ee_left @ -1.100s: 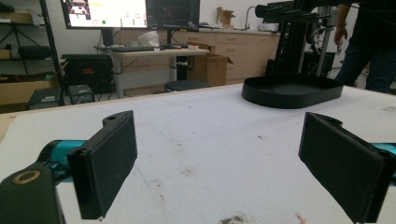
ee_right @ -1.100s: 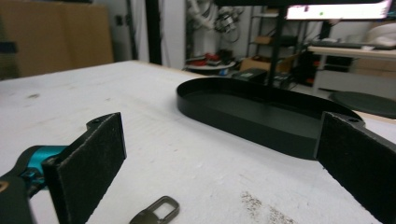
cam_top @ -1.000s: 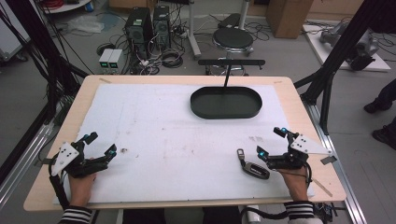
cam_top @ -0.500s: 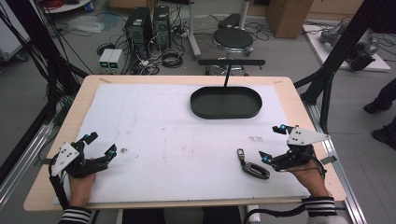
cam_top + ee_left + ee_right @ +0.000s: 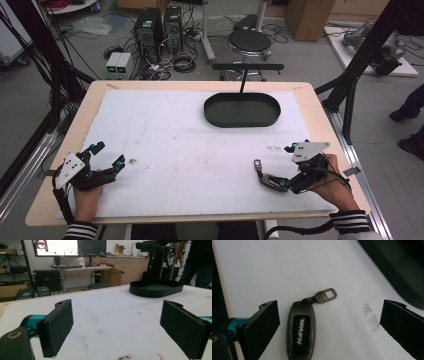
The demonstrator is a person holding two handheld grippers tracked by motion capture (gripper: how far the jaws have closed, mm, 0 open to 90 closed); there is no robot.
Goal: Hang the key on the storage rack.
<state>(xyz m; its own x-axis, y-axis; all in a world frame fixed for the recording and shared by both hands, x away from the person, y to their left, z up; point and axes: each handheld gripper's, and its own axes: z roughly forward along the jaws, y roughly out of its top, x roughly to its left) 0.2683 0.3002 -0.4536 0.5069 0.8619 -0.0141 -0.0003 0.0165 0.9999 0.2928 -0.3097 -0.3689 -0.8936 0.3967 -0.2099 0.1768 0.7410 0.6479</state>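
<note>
R gripper jaws apart over key fob; L gripper idle, open.

I was working in a lab or engineering workshop, not a home. Desktop computer towers sat on the bare floor amid tangled cables, and black metal rig struts framed my white-topped table. Beyond it I saw wall monitors, a desk with a keyboard, cardboard boxes and a round stool.

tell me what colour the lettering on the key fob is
White, on the black face of the key fob, which has a dark grey frame; clearest in the right gripper view.
</note>
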